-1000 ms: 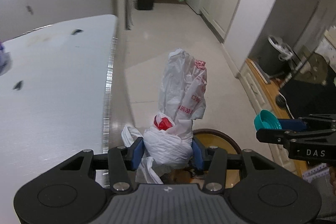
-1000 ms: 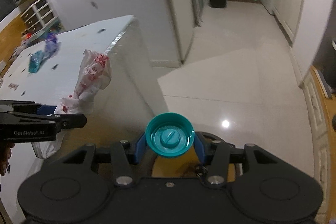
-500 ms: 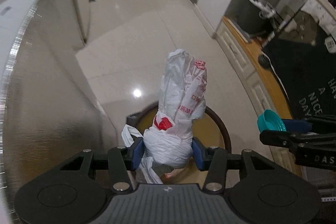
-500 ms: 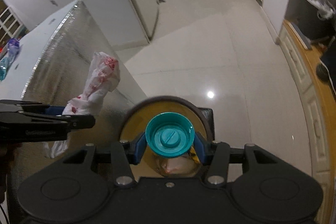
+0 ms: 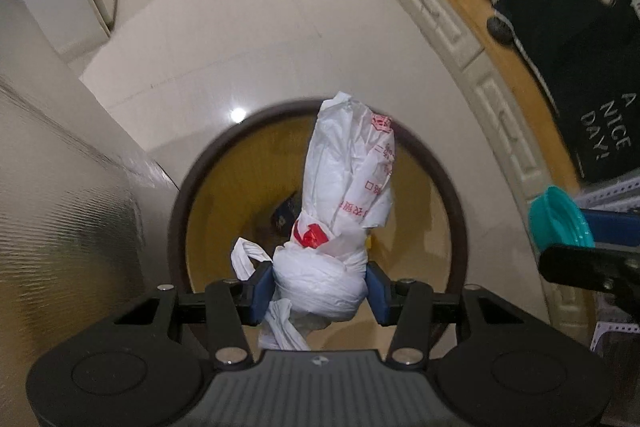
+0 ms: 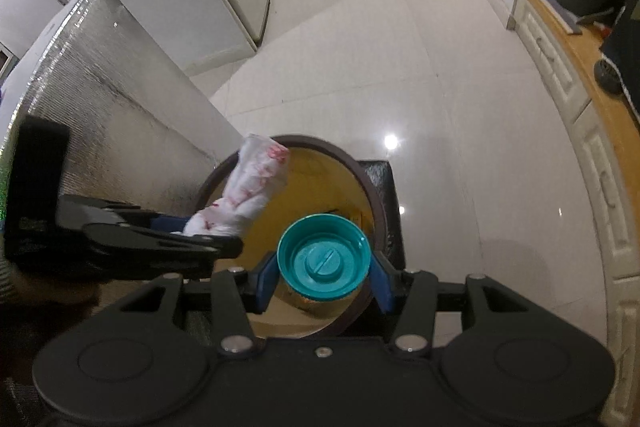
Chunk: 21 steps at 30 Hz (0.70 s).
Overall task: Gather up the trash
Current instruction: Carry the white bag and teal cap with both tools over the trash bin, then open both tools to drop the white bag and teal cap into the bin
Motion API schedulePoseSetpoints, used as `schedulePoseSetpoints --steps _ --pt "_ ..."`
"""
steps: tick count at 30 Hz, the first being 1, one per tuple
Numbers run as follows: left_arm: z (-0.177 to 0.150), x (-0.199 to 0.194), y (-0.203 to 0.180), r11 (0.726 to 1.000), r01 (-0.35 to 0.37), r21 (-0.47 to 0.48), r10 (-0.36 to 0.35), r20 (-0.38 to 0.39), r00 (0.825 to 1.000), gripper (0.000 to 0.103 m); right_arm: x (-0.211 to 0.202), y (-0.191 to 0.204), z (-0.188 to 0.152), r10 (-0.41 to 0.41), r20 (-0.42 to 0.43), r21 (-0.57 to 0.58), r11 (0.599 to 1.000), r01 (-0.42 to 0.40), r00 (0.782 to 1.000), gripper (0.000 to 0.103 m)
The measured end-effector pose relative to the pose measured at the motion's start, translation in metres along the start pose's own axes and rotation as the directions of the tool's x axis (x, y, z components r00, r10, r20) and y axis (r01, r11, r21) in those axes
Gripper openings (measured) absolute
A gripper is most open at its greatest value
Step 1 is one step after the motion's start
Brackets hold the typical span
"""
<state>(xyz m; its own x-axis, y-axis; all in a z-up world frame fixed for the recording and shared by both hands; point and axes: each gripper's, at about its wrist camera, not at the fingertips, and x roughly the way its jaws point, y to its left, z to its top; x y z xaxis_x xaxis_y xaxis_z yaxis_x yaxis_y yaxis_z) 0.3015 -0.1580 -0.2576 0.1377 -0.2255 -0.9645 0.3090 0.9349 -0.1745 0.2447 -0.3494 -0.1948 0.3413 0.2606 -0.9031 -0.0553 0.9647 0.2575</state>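
One knotted white plastic bag with red print (image 5: 340,227) is pinched between the blue pads of the left tongs (image 5: 318,291), and one round teal plastic lid (image 6: 324,261) is pinched by the right tongs (image 6: 324,281); both hang over the one round brown-rimmed, yellow-lined bin (image 5: 176,227) on the pale tiled floor (image 6: 420,67). Only the left view looks to the bin's bottom, where a dark scrap (image 5: 285,215) lies. Only the right view shows the silvery textured side of the surface (image 6: 108,87) up to its top edge.

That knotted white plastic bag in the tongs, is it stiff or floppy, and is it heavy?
The white plastic bag is probably floppy: it is crinkled, with loose handles dangling. It sticks out unsupported beyond the left tongs, so it seems light. The pads dent its bunched part, so it likely squashes easily.
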Motion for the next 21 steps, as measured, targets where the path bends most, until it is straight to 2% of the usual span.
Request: schedulePoseSetpoints --steps 4,8,13,21 --pt "0.005 0.029 0.008 1.000 0.018 -0.018 -0.019 -0.041 0.999 0.049 0.018 0.001 0.001 0.008 -0.021 0.012 1.000 -0.008 1.000 0.050" --pt "0.004 0.047 0.020 1.000 -0.015 -0.027 0.013 -0.058 0.998 0.050 0.034 0.000 0.001 0.004 -0.047 0.011 1.000 -0.004 0.999 0.050" --pt "0.007 0.067 0.024 1.000 -0.021 -0.015 0.020 -0.068 0.998 0.050 0.056 -0.001 -0.001 0.023 -0.083 0.006 1.000 -0.022 0.996 0.050" --pt "0.010 0.097 0.029 1.000 -0.014 -0.004 0.013 -0.078 0.997 0.050 0.107 0.009 -0.002 0.049 -0.195 -0.045 0.997 -0.059 0.979 0.050"
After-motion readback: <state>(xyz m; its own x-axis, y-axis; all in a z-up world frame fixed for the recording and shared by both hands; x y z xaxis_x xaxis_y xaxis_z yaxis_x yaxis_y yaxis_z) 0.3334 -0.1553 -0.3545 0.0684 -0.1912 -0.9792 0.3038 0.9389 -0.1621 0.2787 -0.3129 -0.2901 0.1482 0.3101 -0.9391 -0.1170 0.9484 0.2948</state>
